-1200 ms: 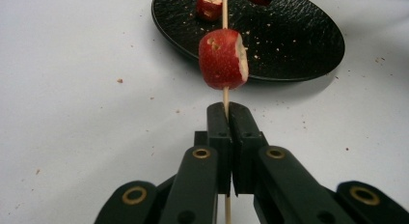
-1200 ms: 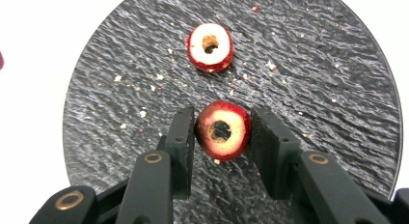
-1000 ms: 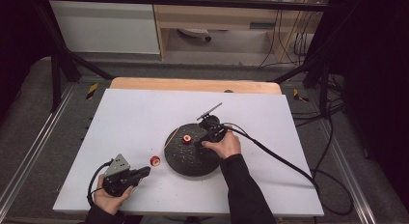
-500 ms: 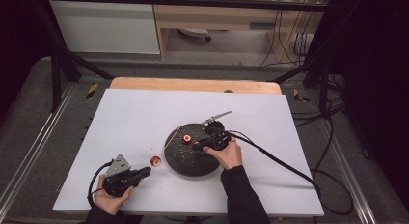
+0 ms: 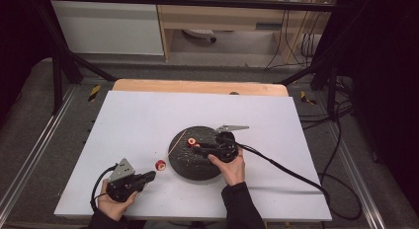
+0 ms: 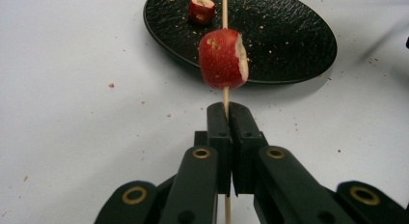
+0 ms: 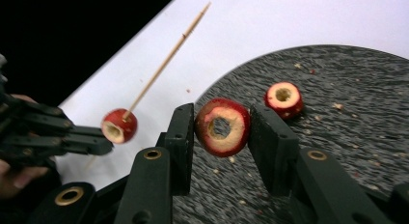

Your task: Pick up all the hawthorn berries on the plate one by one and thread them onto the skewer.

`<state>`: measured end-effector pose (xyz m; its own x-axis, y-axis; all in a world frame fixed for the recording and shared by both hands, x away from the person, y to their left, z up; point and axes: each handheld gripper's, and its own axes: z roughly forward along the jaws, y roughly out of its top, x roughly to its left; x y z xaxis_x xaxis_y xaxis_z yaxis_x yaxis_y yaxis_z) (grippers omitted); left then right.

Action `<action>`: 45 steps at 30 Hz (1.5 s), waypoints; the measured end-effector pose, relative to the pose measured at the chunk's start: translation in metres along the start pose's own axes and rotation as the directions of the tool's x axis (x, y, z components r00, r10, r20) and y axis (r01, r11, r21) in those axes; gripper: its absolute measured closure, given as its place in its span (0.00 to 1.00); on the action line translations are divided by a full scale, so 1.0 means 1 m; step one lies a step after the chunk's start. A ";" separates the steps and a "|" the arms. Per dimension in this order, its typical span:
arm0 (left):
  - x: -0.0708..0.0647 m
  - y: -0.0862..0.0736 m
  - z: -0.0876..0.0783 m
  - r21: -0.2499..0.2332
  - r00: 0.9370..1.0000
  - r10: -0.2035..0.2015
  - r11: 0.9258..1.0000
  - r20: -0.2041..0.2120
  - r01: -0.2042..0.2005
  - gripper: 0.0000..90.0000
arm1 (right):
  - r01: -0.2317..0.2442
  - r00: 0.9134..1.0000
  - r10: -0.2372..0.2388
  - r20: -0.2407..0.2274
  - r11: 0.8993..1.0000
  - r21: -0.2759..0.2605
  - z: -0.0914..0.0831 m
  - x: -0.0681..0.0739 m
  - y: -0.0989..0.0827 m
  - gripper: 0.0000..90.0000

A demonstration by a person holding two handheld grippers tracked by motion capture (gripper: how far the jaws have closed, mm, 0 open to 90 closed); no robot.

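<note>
At the left of the desk, the left gripper has its fingers pressed together on a thin wooden skewer, one cored fruit piece already threaded just beyond them. Toward the middle, the skewer tip reaches over the black plate, where a spare piece lies. At the right, the right gripper clamps a cored ring above the plate. If the ring's hole misses the skewer tip, the stick may bend, snap, or split the ring.
</note>
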<state>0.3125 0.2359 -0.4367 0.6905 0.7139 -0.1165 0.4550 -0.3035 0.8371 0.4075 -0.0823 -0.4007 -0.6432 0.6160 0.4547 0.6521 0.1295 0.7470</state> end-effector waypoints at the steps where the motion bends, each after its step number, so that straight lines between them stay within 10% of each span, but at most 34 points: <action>1: 0.000 0.000 0.000 -0.001 1.000 0.000 1.000 0.001 0.000 0.98 | -0.007 1.000 0.007 -0.009 1.000 -0.018 0.000 0.000 -0.002 0.70; 20: -0.007 0.001 0.002 -0.014 1.000 0.009 1.000 0.002 -0.009 0.98 | -0.119 0.992 0.103 -0.080 0.965 -0.234 -0.005 -0.004 -0.015 0.70; 45: -0.017 0.004 0.009 -0.024 1.000 -0.007 1.000 -0.002 0.007 0.98 | -0.194 0.980 0.186 -0.066 0.852 -0.486 -0.012 -0.012 -0.015 0.70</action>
<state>0.3081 0.2169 -0.4363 0.6860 0.7174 -0.1216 0.4467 -0.2833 0.8486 0.4010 -0.1007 -0.4113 -0.5355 0.5770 0.6167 0.4859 -0.3868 0.7838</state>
